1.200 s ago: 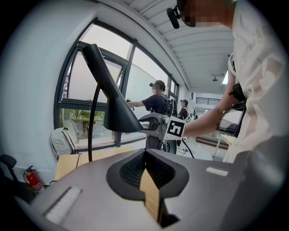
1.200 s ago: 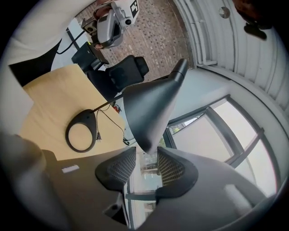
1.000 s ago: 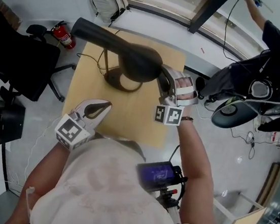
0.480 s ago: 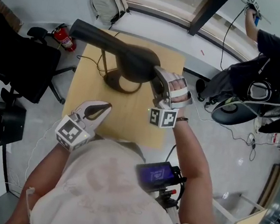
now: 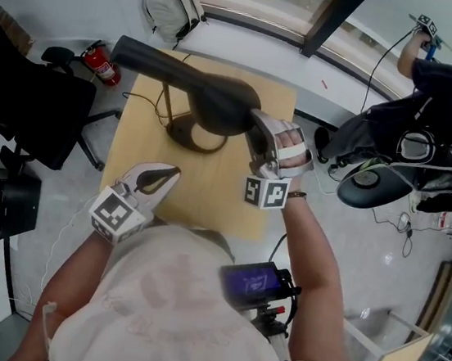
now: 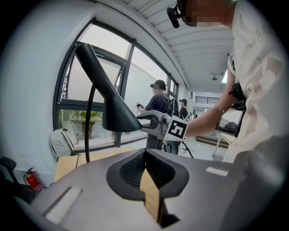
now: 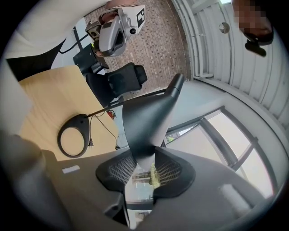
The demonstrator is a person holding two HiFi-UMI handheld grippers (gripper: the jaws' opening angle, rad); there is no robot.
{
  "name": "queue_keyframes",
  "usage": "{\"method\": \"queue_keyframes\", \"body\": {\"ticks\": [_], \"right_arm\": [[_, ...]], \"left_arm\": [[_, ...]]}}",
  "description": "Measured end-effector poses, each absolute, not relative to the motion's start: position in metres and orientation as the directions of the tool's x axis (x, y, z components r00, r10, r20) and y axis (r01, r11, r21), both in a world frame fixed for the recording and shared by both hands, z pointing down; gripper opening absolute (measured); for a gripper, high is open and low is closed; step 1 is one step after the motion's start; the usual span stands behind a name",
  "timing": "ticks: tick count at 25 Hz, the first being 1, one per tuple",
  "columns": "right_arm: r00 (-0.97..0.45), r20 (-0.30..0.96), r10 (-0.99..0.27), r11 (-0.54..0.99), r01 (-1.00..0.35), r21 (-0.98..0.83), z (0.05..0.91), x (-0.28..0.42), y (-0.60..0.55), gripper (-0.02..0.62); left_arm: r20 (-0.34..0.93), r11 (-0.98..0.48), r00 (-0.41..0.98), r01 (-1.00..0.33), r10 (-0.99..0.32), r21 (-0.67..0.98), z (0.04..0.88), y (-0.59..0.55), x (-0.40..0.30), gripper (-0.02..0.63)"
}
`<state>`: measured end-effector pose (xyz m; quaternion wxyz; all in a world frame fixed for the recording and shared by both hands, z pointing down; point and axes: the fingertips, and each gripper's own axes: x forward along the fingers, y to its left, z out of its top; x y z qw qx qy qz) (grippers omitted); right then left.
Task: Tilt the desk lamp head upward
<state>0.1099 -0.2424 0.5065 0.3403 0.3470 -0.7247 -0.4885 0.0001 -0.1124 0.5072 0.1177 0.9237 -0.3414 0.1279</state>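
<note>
The black desk lamp stands on the wooden desk, with its ring base at the back. Its cone-shaped head hangs over the base on a slanted arm. My right gripper is at the head's right edge. Its jaws are closing, with the shade's rim between the pads and touching both. My left gripper hovers shut and empty over the desk's near left, apart from the lamp.
A black office chair, a red fire extinguisher and a black box are left of the desk. A white backpack lies behind it. A person in black works at the right. The lamp's cord trails off the base.
My right gripper has shifted slightly left and nearer, staying at the lamp head's edge. The lamp head has barely moved. The left gripper has held still.
</note>
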Motion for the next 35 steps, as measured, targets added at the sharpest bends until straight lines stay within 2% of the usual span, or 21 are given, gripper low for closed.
{"method": "queue_keyframes", "body": {"ticks": [13, 35], "right_arm": [[-0.490, 0.146, -0.860, 0.216, -0.088, 0.972, 0.471, 0.135, -0.234, 0.112], [-0.457, 0.165, -0.874, 0.115, 0.134, 0.984, 0.397, 0.152, -0.218, 0.080]], "left_arm": [[0.295, -0.766, 0.762, -0.630, -0.577, 0.130, 0.502, -0.114, 0.003, 0.002], [0.231, -0.794, 0.801, -0.590, -0.553, 0.147, 0.499, -0.114, -0.011, 0.002]]}}
